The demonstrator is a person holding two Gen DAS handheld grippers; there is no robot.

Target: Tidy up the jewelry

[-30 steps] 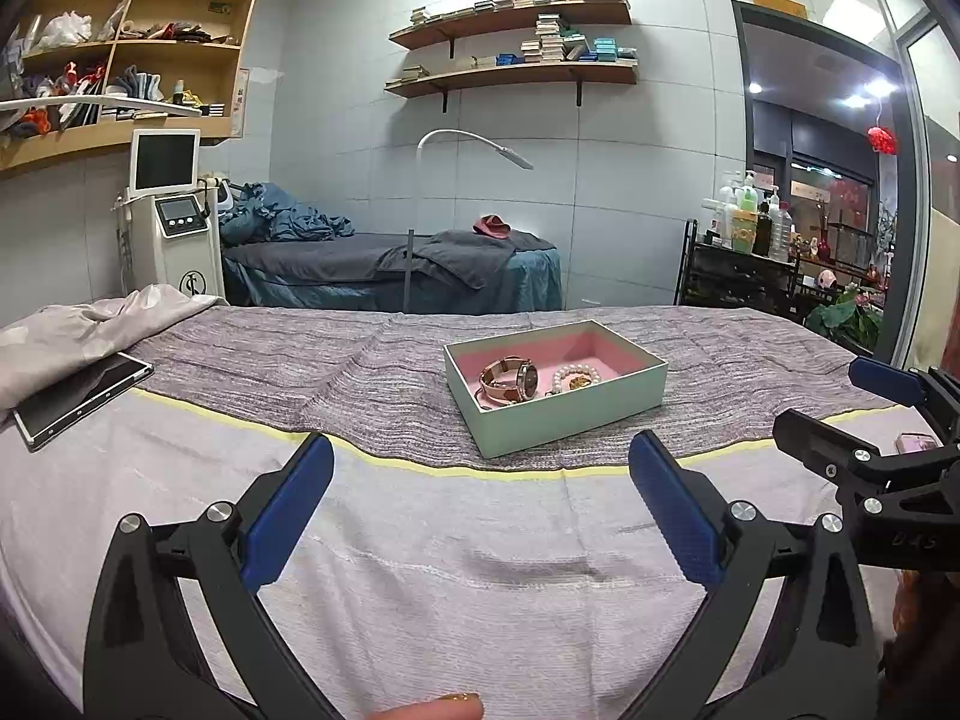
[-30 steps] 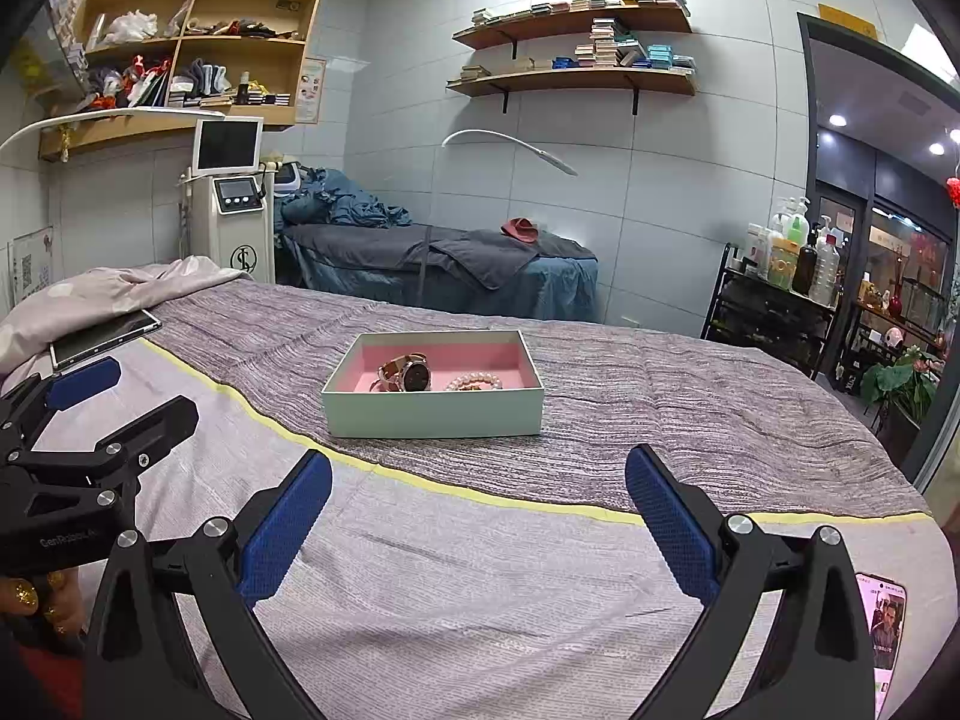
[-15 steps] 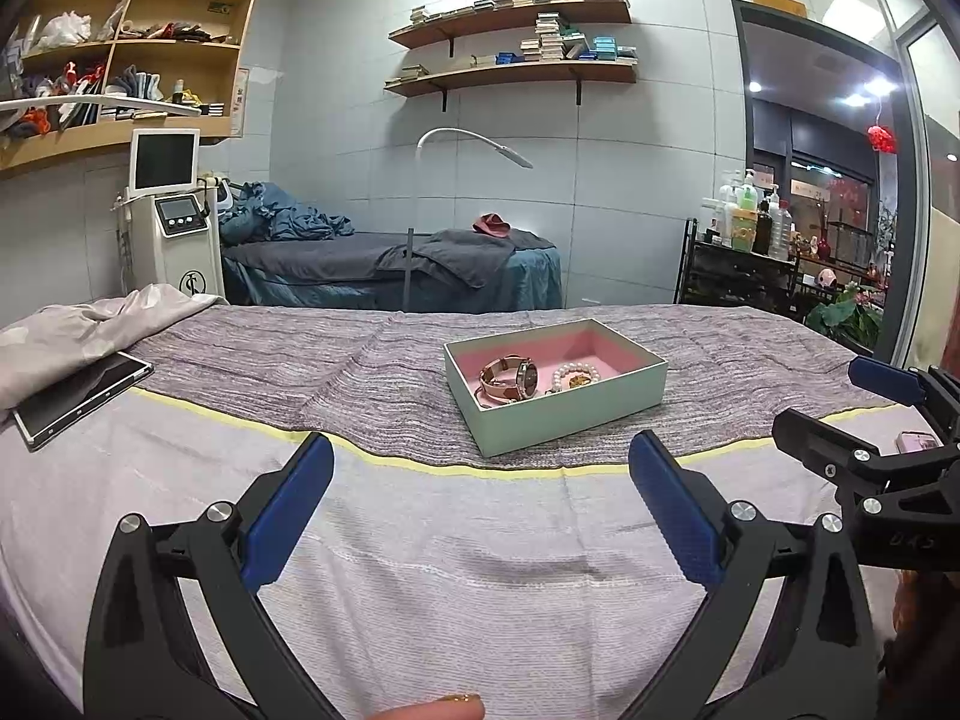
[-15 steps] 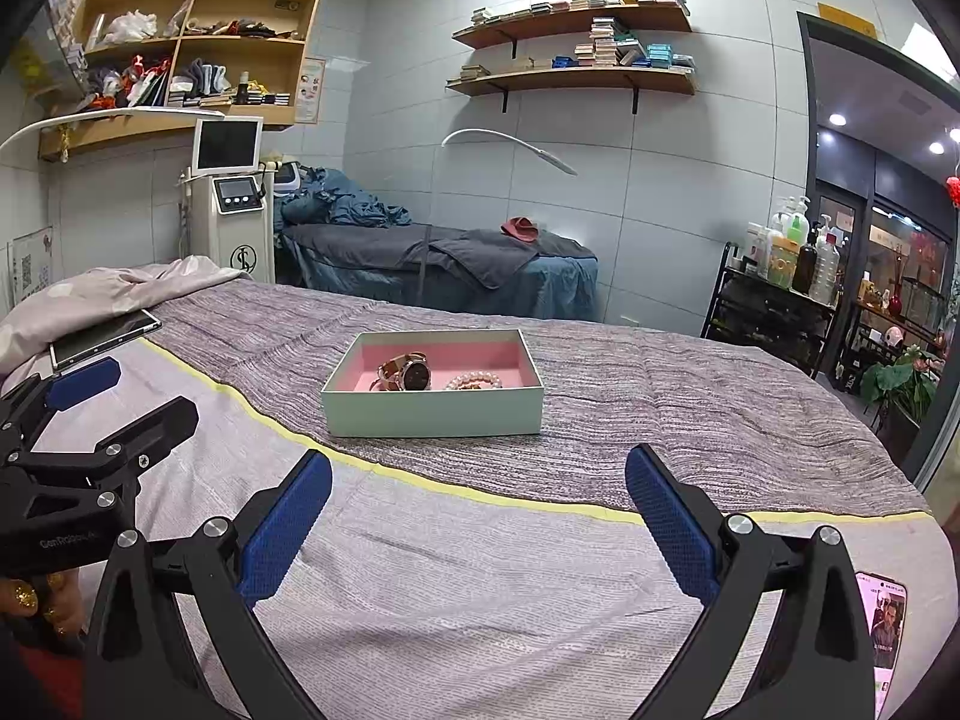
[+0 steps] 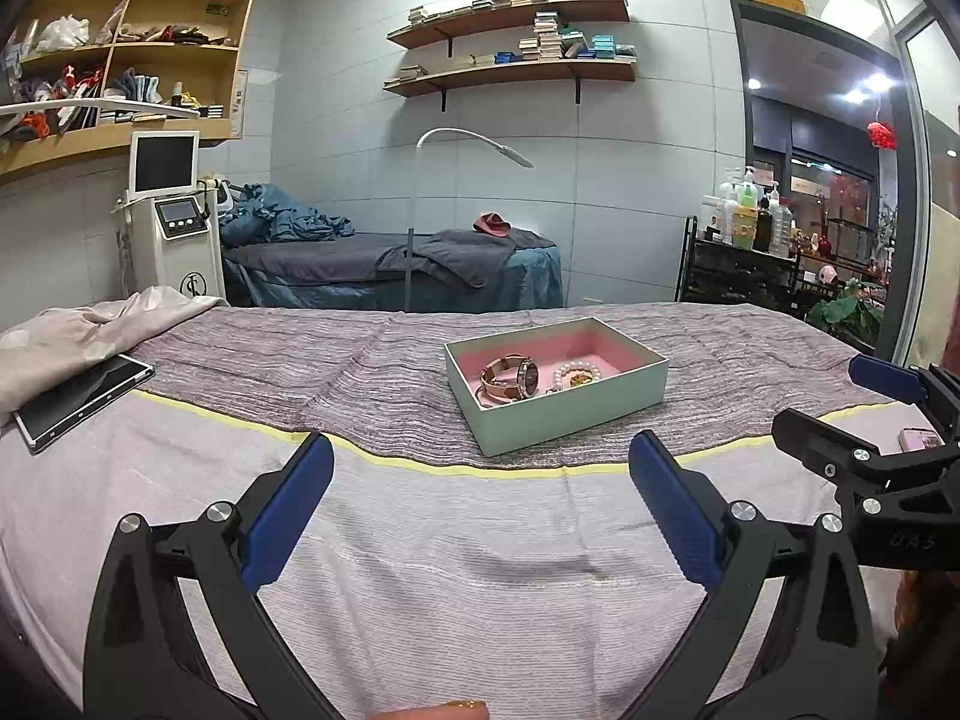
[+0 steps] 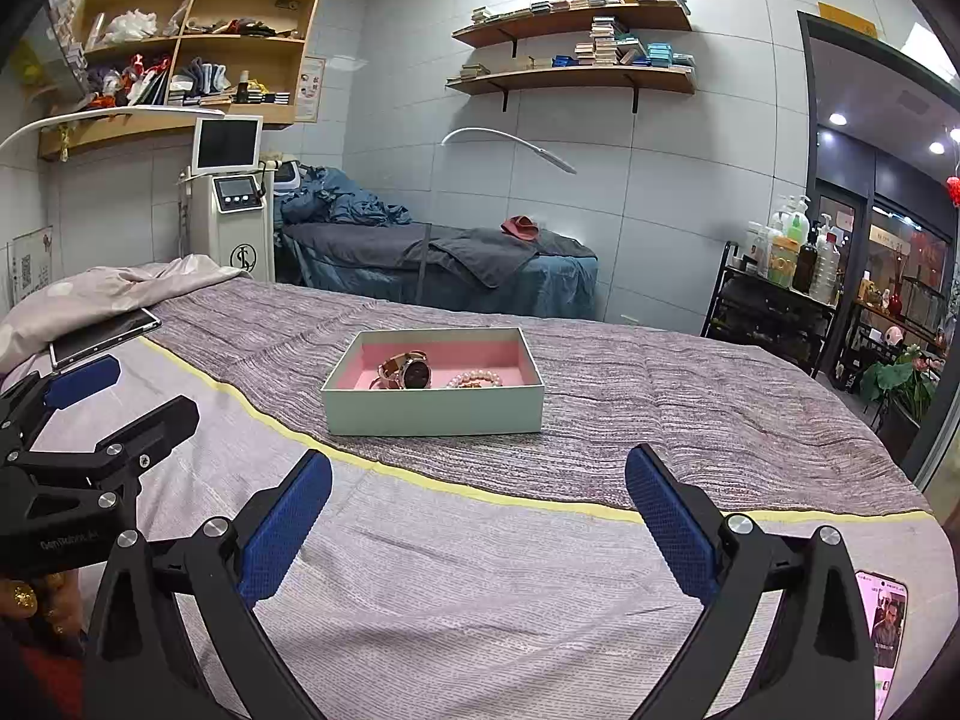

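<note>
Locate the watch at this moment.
The watch lies in the left half of the pink-lined box on the bed, beside the pearl bracelet; both views show it centre frame.

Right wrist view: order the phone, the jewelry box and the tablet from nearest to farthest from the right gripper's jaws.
1. Phone: on the bedcover just right of the right gripper, beside its right finger.
2. Jewelry box: straight ahead, past the yellow stripe, holding a watch and a pearl bracelet.
3. Tablet: far left, by the crumpled sheet.

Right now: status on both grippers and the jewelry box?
Left gripper open, empty. Right gripper open, empty. Box ahead on bed, watch and pearl bracelet inside. Path unobstructed.
</note>
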